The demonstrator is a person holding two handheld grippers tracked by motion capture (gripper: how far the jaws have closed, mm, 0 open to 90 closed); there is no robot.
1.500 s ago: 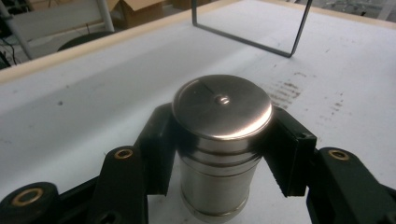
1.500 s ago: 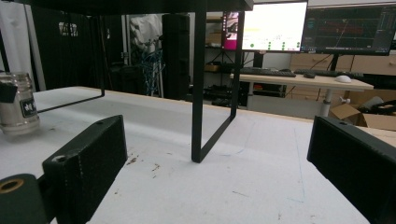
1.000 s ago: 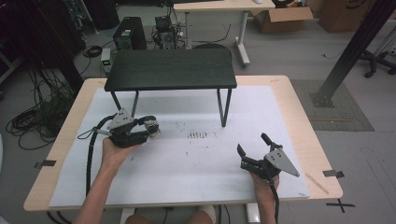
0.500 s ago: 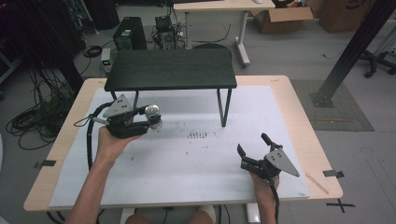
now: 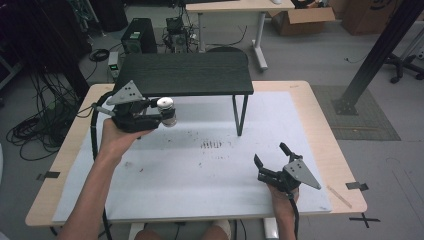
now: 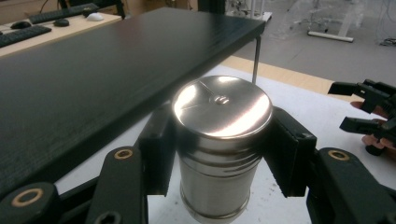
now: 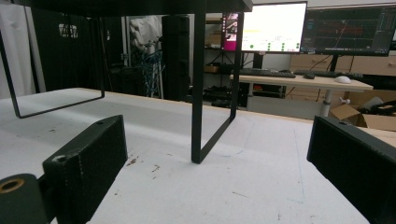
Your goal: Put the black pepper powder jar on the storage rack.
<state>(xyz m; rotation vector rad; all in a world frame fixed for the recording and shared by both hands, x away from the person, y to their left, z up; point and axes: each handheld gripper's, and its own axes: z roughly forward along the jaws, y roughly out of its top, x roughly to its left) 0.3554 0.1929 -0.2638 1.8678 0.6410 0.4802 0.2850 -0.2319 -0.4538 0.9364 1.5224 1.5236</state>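
A shiny steel canister [image 5: 166, 111] with a flat lid is held upright in the air, and my left gripper [image 5: 162, 116] is shut on its sides. In the left gripper view the canister [image 6: 219, 140] sits between both black pads, level with the front edge of the black shelf top [image 6: 93, 79]. The black shelf [image 5: 185, 74] stands on thin legs at the back of the table. My right gripper [image 5: 270, 161] rests low at the front right of the white mat [image 5: 200, 170], open with nothing between its jaws. Its own view looks at a shelf leg [image 7: 198, 84].
The white mat covers a wooden table [image 5: 320, 115]; dark scuff marks [image 5: 216, 145] lie at its middle. A taped marker [image 5: 359, 186] sits at the right edge. Cables trail off the left side [image 5: 95, 135]. Beyond the table are desks, monitors [image 7: 273, 25] and a cardboard box.
My left gripper has risen with the canister from the mat up to the level of the shelf top and moved slightly toward the shelf. The right gripper has stayed still.
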